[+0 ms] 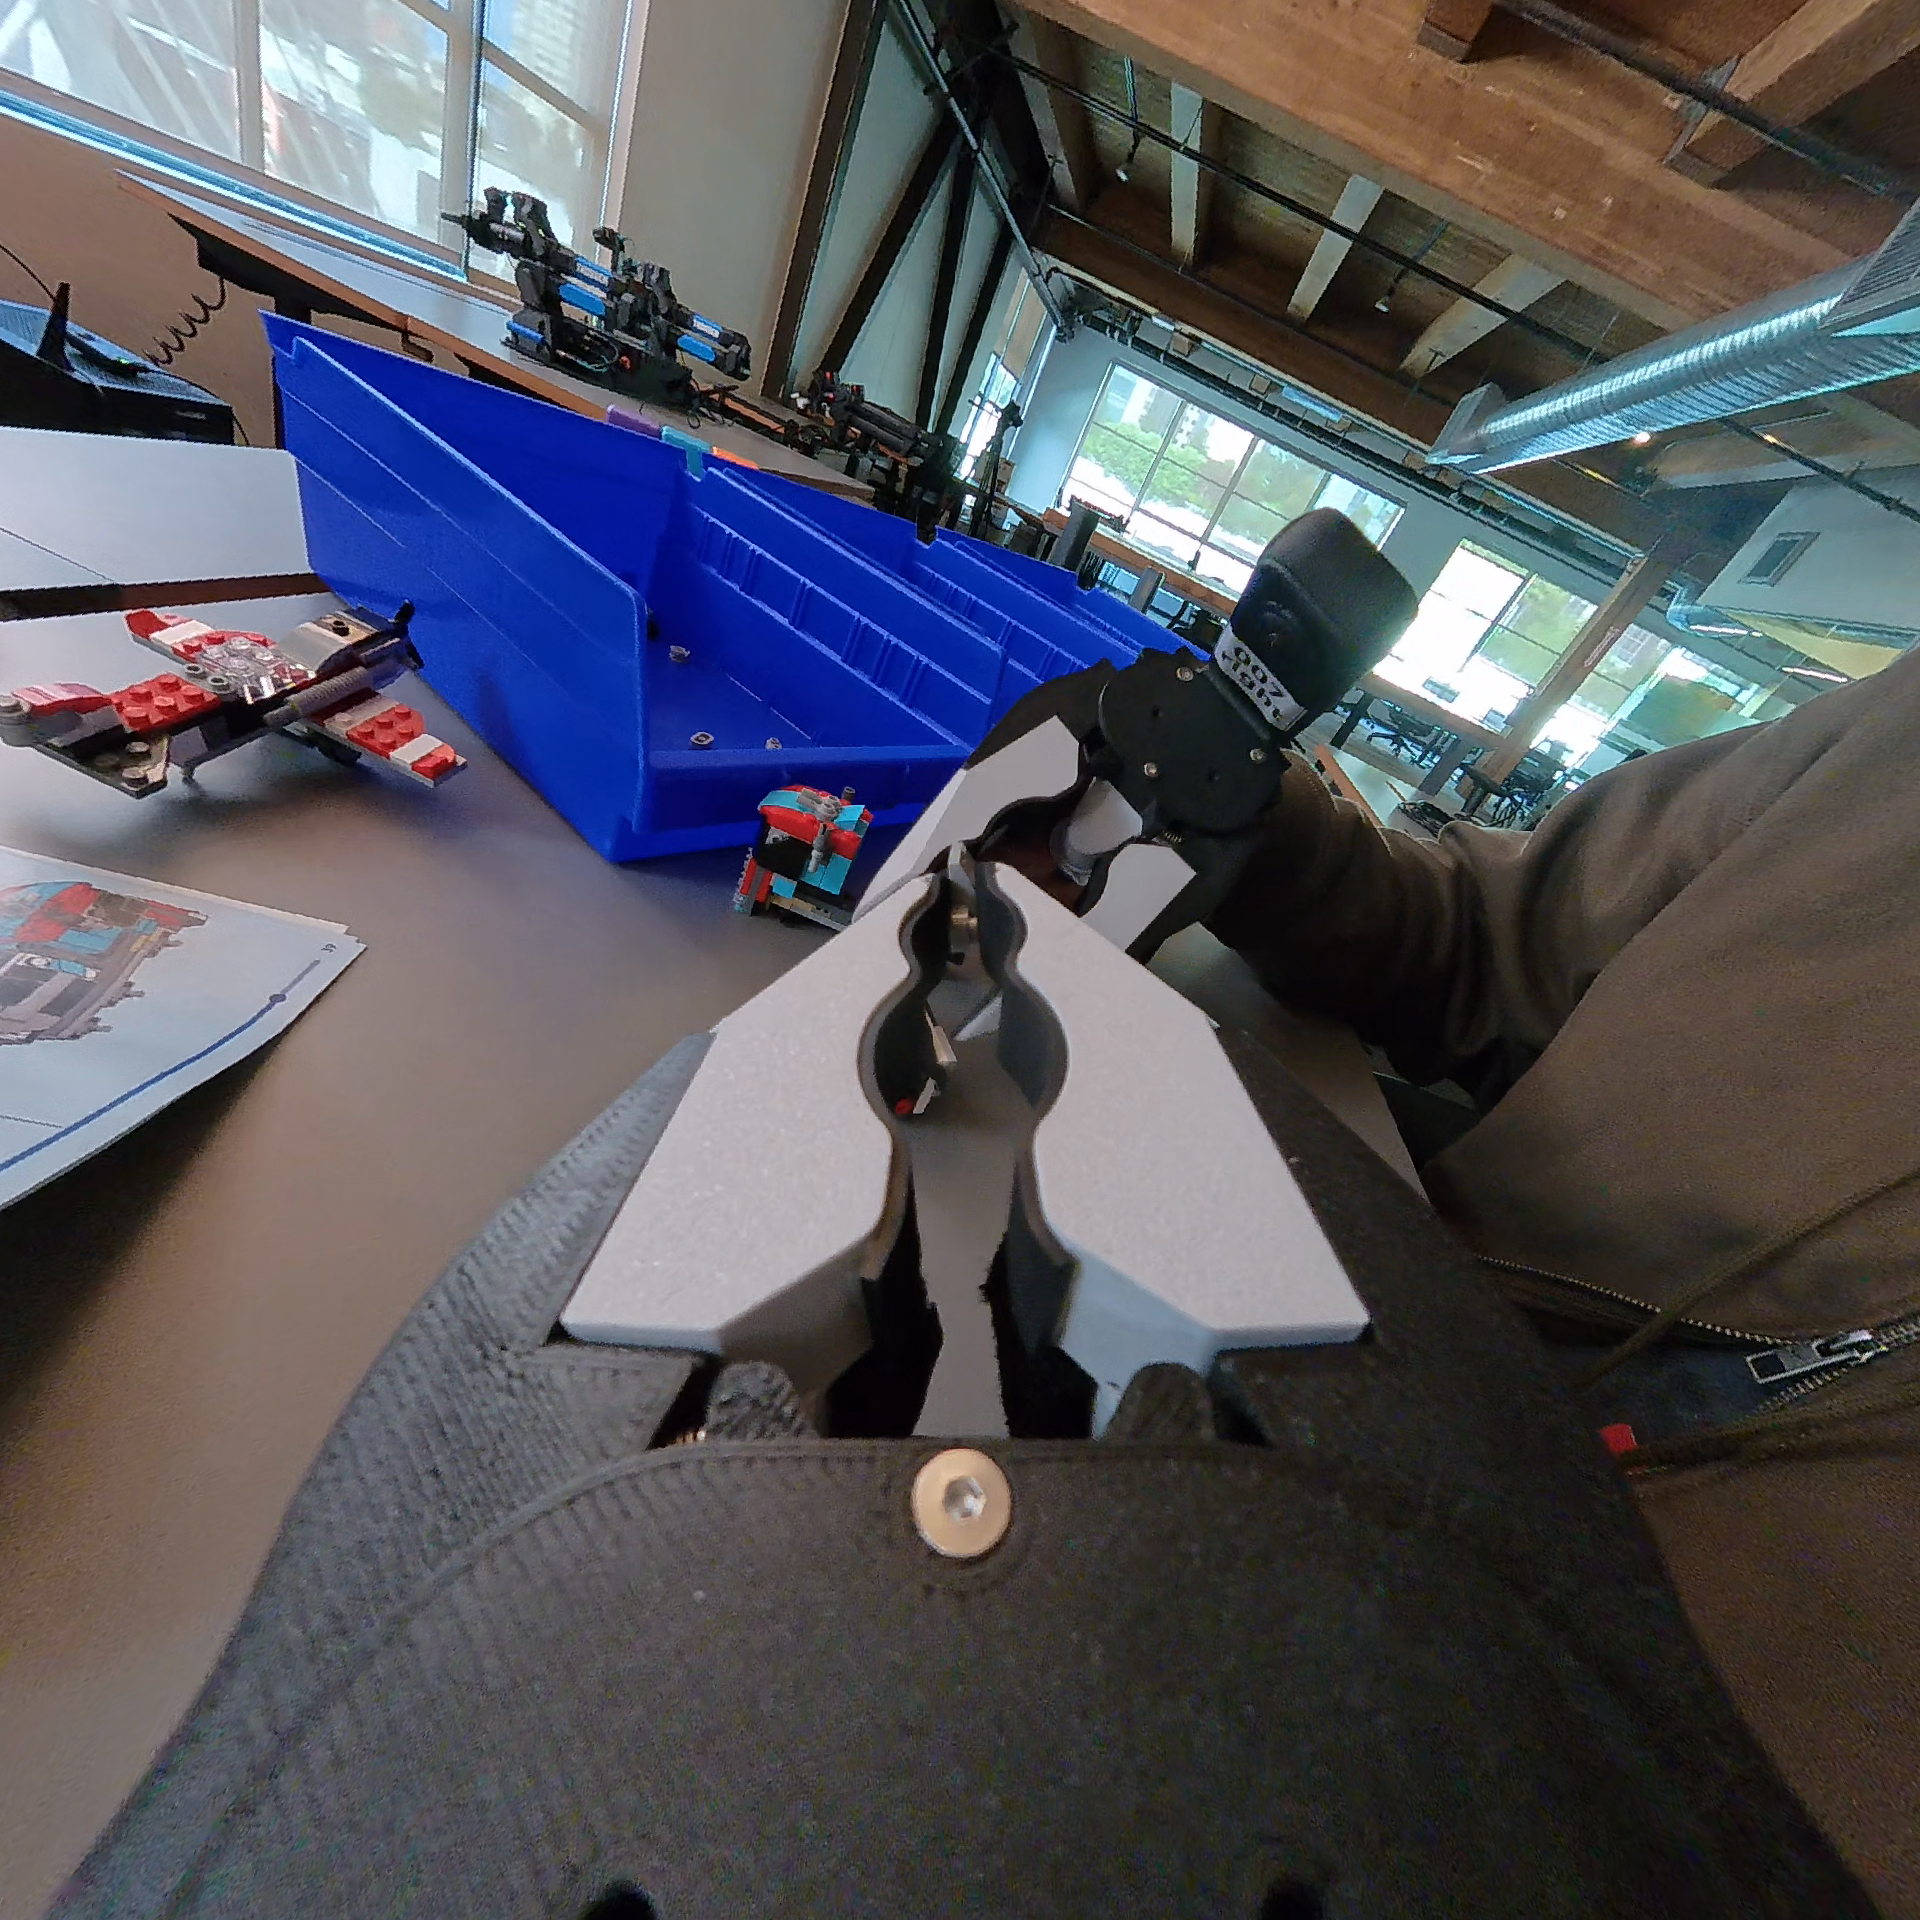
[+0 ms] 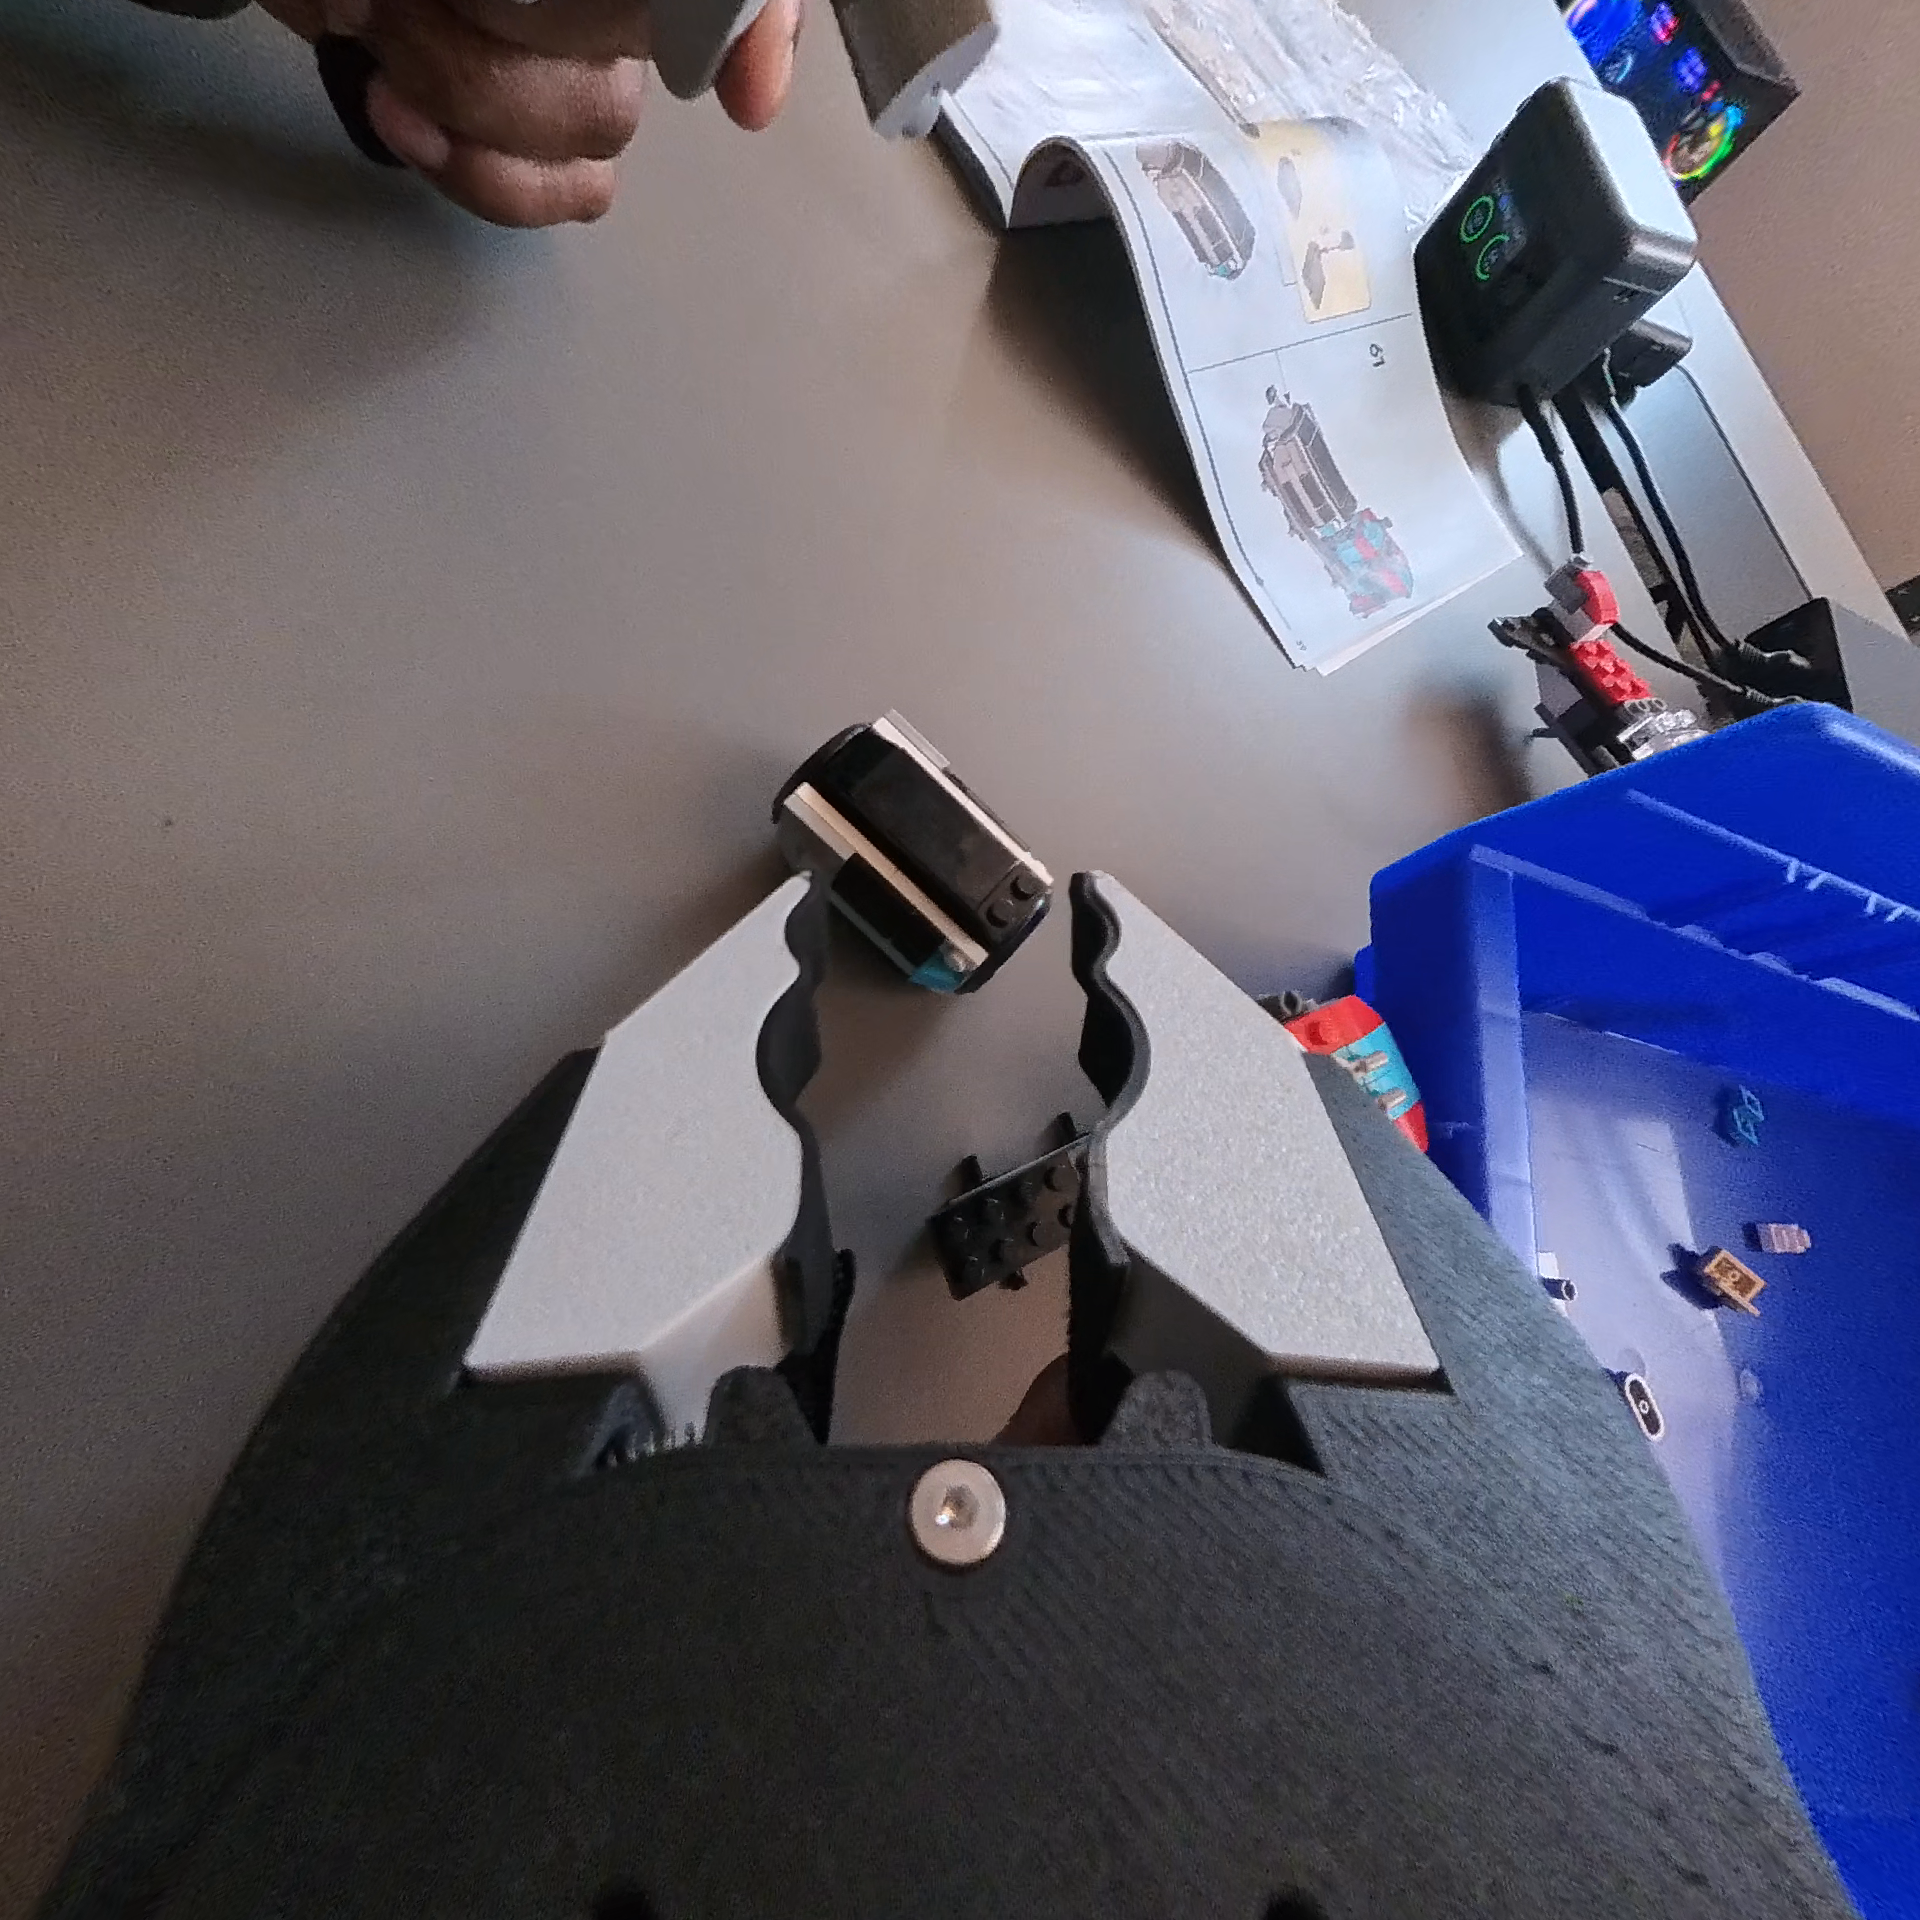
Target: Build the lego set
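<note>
two grippers: the right gripper (image 2: 940, 894) has its jaws apart around a black brick block (image 2: 914, 868) on the bench (image 2: 416, 623); square up before squeezing. left gripper (image 1: 961, 914) jaws nearly together, empty.

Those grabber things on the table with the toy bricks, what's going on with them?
A person holds a gripper in each hand over a grey table. The right gripper is open, its fingertips either side of a small black-and-white brick build lying on the table. A black studded plate lies farther back between its fingers. The left gripper is nearly closed and points at the same spot. Nearby are a blue bin, an instruction booklet and a red-and-white brick plane.
</note>
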`<state>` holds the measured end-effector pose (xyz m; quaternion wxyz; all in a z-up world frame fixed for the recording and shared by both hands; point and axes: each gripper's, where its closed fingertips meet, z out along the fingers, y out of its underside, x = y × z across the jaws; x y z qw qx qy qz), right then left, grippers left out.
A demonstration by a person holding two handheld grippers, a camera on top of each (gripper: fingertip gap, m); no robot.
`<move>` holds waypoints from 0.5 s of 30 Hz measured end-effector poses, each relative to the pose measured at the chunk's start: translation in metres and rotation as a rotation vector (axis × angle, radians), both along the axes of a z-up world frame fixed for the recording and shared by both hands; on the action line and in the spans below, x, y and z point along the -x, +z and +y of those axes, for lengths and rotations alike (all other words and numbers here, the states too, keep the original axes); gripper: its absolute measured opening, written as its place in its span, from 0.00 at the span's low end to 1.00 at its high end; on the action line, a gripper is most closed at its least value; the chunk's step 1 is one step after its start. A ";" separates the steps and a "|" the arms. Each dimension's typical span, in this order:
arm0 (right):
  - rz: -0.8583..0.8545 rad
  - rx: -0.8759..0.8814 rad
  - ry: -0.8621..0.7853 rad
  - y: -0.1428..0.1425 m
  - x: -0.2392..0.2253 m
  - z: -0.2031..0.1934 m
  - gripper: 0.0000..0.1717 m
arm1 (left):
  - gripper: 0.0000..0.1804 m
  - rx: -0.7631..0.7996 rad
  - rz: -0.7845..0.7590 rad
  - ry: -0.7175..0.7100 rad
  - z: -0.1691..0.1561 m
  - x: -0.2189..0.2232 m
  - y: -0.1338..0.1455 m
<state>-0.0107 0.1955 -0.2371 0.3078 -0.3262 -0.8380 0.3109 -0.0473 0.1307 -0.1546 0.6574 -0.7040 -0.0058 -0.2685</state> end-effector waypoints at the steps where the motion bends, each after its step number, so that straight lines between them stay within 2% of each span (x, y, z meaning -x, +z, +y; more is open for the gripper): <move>1: 0.003 0.004 -0.002 0.001 0.000 0.000 0.28 | 0.03 0.001 0.000 0.001 0.000 0.000 0.000; 10: 0.008 0.030 -0.007 0.001 0.001 0.001 0.28 | 0.03 0.000 -0.003 0.008 0.000 0.001 0.000; 15: 0.008 0.103 -0.010 0.007 0.000 -0.001 0.28 | 0.03 0.011 -0.021 0.016 0.001 0.002 -0.001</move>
